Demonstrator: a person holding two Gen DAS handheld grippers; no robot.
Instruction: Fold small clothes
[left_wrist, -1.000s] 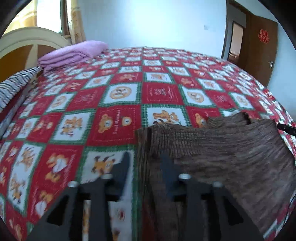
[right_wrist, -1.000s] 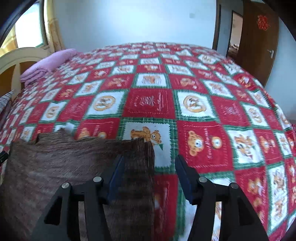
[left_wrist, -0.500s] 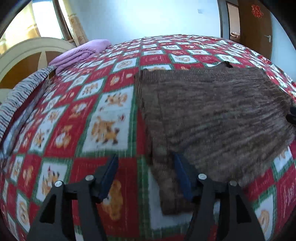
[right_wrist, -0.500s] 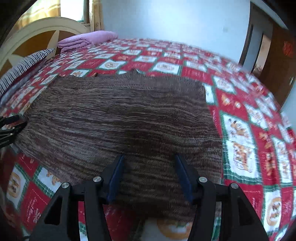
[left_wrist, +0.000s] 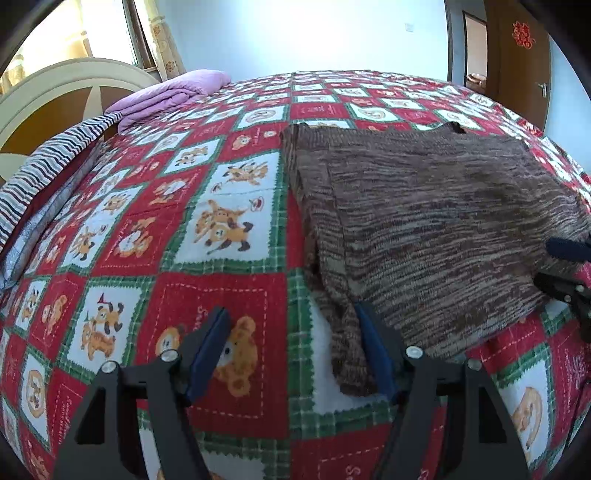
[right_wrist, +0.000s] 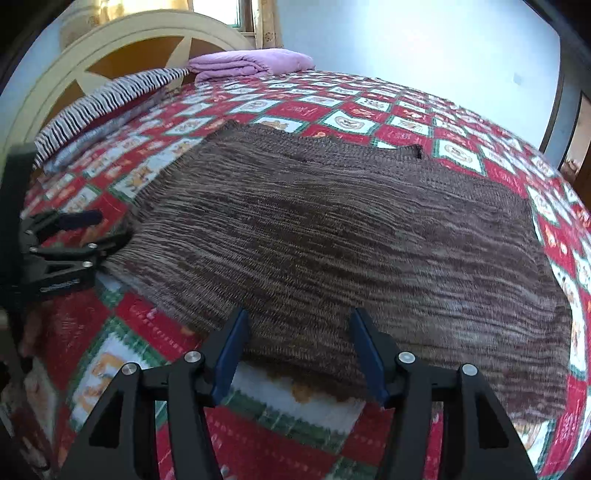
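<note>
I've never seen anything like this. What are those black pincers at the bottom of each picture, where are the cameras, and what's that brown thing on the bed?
No robot here: a person holds a two-finger gripper in each hand, each carrying a wide-angle camera looking along its fingers. One picture comes from the left gripper, the other from the right gripper. Both are open and hold nothing. Each also shows at the edge of the other's picture. The brown thing is a knitted sweater spread flat on a red patchwork bedspread with cartoon bears. At the headboard end lie a folded purple blanket and striped bedding.
</note>
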